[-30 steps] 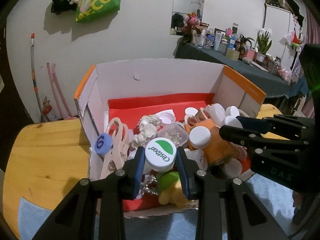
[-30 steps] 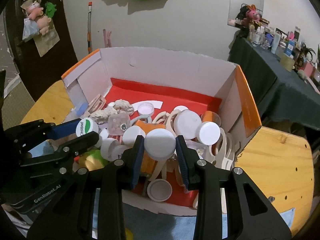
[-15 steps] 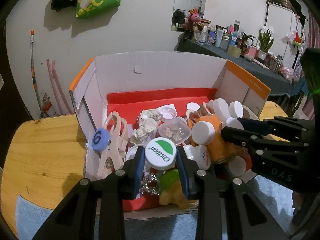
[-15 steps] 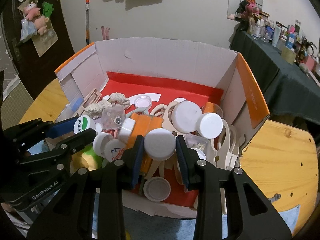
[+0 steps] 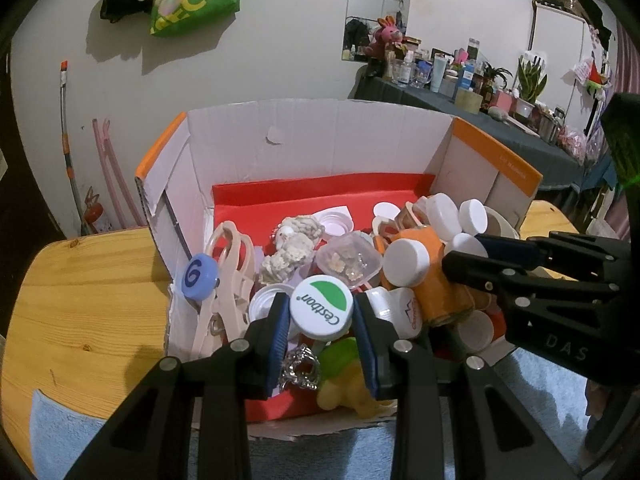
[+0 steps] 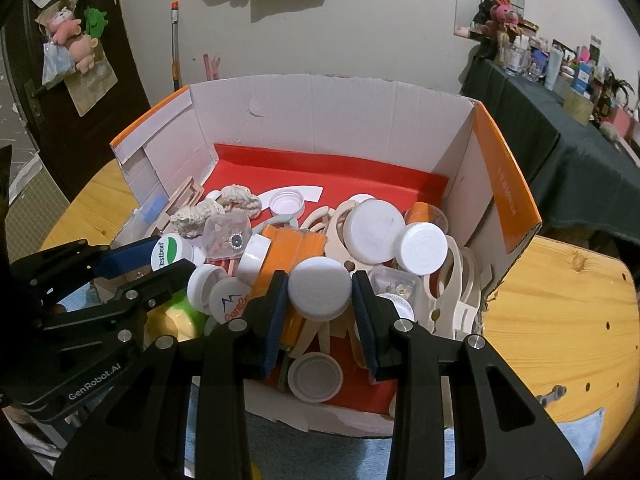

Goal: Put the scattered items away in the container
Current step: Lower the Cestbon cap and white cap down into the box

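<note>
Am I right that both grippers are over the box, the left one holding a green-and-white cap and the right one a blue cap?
Not quite: the right gripper holds a plain white cap, as the right wrist view shows. The left gripper does hold the green-and-white cap over the box.

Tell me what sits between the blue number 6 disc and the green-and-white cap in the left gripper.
Pale plastic clips lie between disc and cap, seen in the left wrist view.

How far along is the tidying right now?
Mostly done: the cardboard box already holds a pile of caps, jars and clips. In hand: the left hand-held gripper grips a green-and-white cap, the right hand-held gripper a plain white cap, both over the box. Left: releasing both.
</note>
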The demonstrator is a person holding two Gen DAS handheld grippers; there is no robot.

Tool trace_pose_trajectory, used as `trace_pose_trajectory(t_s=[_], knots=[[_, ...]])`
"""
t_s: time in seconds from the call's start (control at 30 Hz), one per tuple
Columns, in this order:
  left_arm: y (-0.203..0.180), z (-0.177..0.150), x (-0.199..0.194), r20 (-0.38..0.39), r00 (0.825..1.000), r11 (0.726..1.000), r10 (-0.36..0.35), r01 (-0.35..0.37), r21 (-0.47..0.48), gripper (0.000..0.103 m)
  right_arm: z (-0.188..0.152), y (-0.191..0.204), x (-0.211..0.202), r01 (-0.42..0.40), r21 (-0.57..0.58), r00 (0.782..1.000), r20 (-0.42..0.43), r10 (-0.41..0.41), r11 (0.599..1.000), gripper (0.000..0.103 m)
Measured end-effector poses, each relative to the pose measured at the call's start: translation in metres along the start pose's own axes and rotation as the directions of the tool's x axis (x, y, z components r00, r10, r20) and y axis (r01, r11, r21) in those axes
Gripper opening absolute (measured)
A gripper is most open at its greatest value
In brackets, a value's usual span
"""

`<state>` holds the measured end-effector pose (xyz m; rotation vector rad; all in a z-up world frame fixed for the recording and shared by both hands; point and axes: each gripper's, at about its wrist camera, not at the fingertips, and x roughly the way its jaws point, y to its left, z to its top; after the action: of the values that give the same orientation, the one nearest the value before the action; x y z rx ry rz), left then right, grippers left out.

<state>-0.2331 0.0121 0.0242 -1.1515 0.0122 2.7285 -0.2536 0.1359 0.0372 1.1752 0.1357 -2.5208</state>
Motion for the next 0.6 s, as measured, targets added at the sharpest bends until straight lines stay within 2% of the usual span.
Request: trace_pose_trajectory(t_s=[0.6], knots=[[-0.0004, -0.0017, 0.0035, -0.014, 1.0, 1.0, -0.003, 0.003, 0.002, 0.034, -0.0018, 0.0006, 0.0019, -0.008, 0.009, 1.0, 0.003, 0.008, 1.0, 0.031]])
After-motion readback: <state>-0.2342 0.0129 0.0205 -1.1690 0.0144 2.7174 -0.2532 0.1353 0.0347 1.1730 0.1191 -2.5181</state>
